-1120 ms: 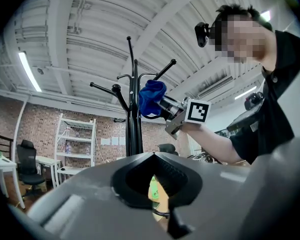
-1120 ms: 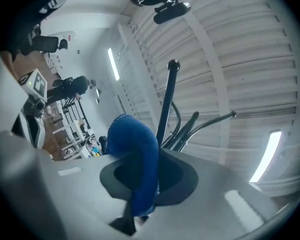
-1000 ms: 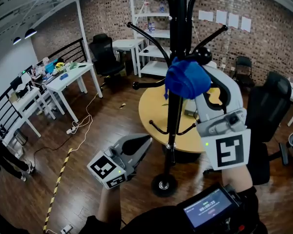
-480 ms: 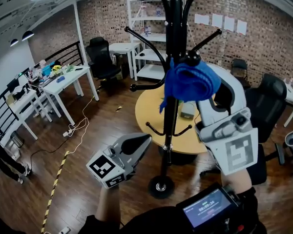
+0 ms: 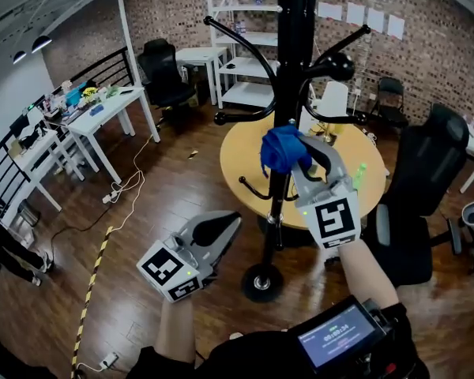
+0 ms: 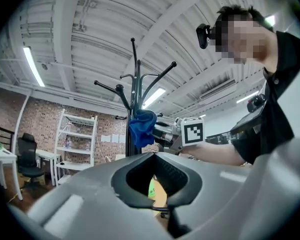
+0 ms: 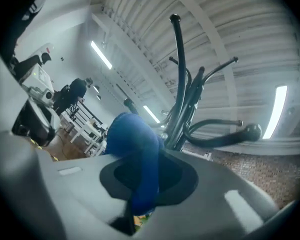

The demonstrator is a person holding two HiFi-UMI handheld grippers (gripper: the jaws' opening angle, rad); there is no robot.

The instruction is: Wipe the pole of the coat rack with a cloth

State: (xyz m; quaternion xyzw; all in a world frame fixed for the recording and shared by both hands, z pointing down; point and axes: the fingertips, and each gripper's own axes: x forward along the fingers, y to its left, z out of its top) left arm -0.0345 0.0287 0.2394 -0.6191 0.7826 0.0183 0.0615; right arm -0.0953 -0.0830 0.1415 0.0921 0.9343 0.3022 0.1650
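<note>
Now right tool [image 5: 297, 158] clamps bunched blue cloth [image 5: 280, 148] against black pole [image 5: 290, 61]; left tool [image 5: 234, 221] jaws together.

Round table [image 5: 243, 166], office chair [image 5: 164, 76] (black), white shelving [image 5: 251, 93].

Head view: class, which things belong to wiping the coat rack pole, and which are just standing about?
Job: cloth, pole, right gripper.
Standing about: left gripper, round table, desk, shelf, chair.
</note>
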